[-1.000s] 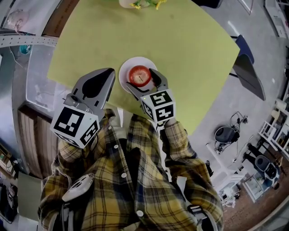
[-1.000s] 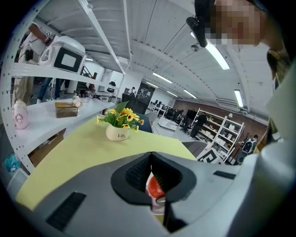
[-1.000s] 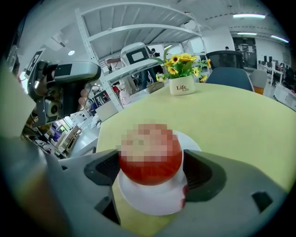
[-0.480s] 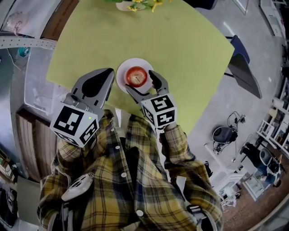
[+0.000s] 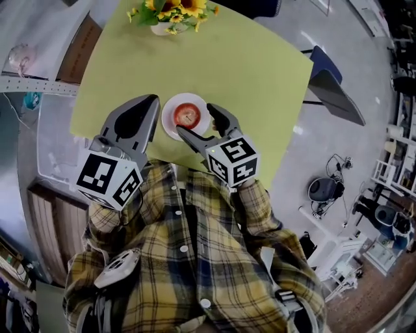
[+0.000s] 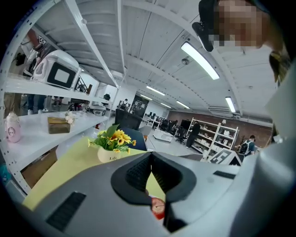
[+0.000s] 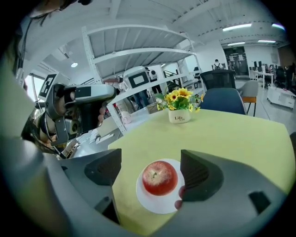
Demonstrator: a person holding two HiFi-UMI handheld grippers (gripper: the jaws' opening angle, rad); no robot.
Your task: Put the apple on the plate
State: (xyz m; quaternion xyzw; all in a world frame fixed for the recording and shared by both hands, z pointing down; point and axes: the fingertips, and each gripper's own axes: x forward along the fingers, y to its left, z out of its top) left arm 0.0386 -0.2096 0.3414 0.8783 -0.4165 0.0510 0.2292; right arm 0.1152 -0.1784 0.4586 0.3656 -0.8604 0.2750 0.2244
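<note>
A red apple rests on a small white plate near the front edge of the yellow-green table. My right gripper is open, its dark pads on either side of the apple without touching it. My left gripper is shut and empty, held just left of the plate. In the left gripper view a sliver of the apple shows below the closed jaws.
A white pot of yellow flowers stands at the table's far edge. A blue chair is at the right side. Metal shelving with boxes and appliances runs along the left.
The head view has tilted so the flowers now show fully. The right gripper stays open around the apple on the plate, drawn back slightly. The left gripper has hardly moved.
</note>
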